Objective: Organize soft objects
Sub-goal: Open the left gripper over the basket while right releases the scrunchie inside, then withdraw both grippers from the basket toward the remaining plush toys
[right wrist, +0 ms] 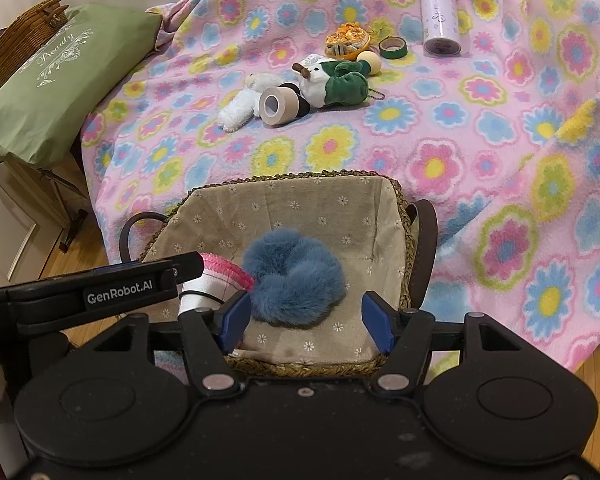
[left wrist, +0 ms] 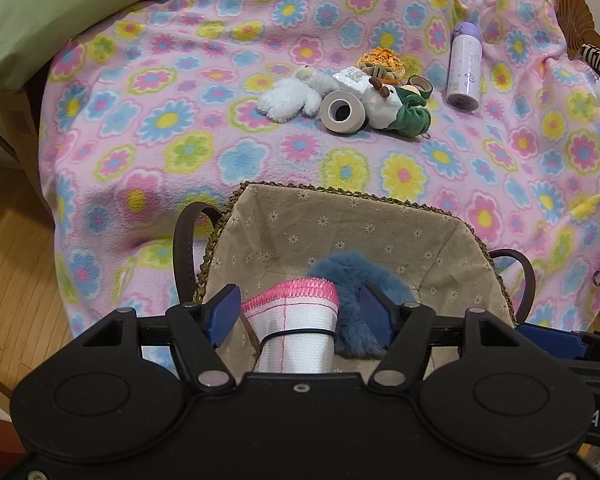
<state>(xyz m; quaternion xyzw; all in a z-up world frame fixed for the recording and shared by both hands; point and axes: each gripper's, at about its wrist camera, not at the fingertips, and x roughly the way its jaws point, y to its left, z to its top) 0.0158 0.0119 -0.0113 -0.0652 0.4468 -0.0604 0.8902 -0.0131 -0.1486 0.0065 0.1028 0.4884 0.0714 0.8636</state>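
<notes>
Both grippers hang over the lined basket [right wrist: 388,216] at the near edge of the flowered blanket [left wrist: 180,120]. The left gripper [left wrist: 300,312] stands part open around a rolled white cloth [left wrist: 296,332]; its pads seem clear of it, likely so it can settle inside. The right gripper [right wrist: 306,316] is part open and empty above the blue fluffy toy [right wrist: 296,280] lying in the basket. The white plush [left wrist: 288,100] and green plush [left wrist: 396,108] wait mid-blanket.

A pink fleece blanket [right wrist: 480,128] printed with bright flowers covers the furniture under soft indoor light, a green pillow [right wrist: 60,92] lies at its left edge beside a wicker basket [right wrist: 24,40], and light wooden flooring [left wrist: 16,272] shows below.
</notes>
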